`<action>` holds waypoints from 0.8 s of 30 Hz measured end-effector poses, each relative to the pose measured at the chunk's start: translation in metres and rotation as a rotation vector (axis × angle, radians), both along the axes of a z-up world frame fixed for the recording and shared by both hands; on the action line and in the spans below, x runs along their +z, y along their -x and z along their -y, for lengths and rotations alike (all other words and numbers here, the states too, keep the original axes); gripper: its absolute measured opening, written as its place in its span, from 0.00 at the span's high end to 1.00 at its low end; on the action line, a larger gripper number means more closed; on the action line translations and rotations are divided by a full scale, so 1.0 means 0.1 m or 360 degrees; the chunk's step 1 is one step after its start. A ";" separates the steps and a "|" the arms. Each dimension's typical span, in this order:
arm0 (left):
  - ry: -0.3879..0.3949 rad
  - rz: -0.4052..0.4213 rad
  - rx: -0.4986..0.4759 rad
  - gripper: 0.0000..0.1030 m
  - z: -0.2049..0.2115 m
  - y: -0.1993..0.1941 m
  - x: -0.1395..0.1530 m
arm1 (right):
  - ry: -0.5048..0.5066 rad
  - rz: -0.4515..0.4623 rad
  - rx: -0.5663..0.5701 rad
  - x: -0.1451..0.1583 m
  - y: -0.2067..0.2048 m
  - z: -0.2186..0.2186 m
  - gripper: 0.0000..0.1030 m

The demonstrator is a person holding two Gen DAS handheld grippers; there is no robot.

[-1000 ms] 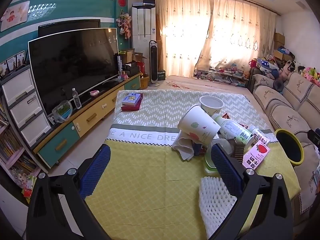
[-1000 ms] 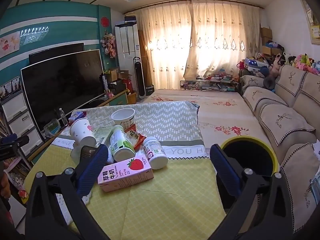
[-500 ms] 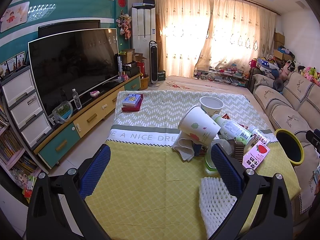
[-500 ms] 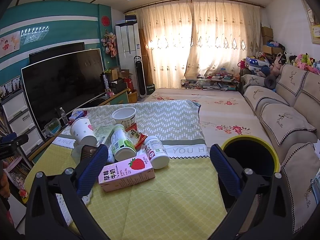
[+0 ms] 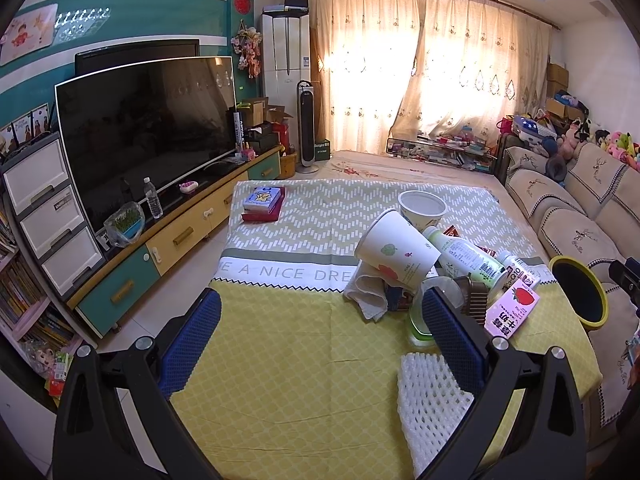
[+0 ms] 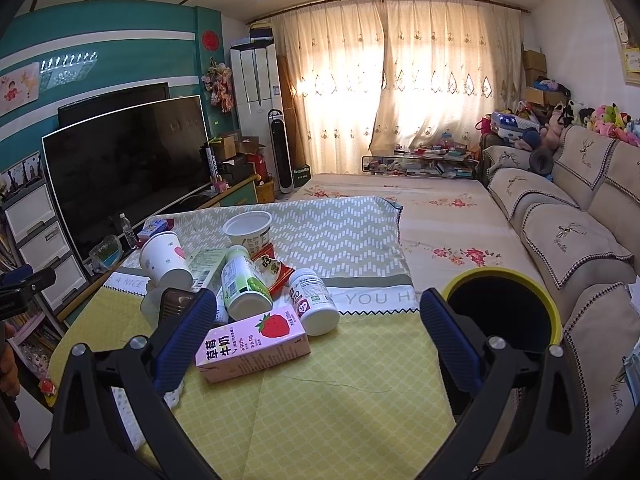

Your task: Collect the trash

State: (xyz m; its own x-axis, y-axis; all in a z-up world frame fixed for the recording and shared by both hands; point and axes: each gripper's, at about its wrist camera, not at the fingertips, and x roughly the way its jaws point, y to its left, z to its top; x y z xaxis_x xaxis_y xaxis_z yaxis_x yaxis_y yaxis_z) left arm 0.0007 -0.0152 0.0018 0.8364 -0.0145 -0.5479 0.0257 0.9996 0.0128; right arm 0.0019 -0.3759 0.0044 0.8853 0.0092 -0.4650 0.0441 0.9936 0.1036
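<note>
Trash heaped together on the yellow-clothed desk (image 6: 340, 420): pink strawberry milk carton (image 6: 253, 346) lying flat at the front, white pill bottle (image 6: 314, 301) and green-labelled bottle (image 6: 242, 286) tipped on their sides behind, paper cup (image 5: 396, 254) leaning over a crumpled tissue (image 5: 366, 296), empty bowl (image 6: 248, 231) furthest back, foam fruit net (image 5: 430, 404) nearest. Yellow-rimmed bin (image 6: 500, 308) just beside the desk edge on the right, likely placed there for short drops. Right hand-held gripper (image 6: 316, 338) spread wide, holding nothing, lined up on the carton, probably the first pick. Left hand-held gripper (image 5: 320, 340) equally wide and empty, hovering over bare cloth beside the heap.
</note>
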 end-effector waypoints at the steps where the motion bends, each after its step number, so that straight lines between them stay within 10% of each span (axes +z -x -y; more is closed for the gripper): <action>1: 0.0000 -0.0002 0.0000 0.04 0.00 -0.01 0.00 | -0.0001 -0.0002 0.0000 0.00 0.00 0.00 0.06; 24: -0.0005 -0.0009 -0.0014 0.04 -0.01 0.01 -0.04 | -0.0006 -0.0022 0.0006 -0.06 -0.03 -0.01 0.06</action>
State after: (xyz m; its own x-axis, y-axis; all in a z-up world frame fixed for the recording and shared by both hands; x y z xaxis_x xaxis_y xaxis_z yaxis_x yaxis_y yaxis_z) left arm -0.0006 -0.0146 -0.0024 0.8331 -0.0204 -0.5527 0.0347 0.9993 0.0155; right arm 0.0054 -0.3751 -0.0015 0.8786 0.0145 -0.4773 0.0416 0.9934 0.1069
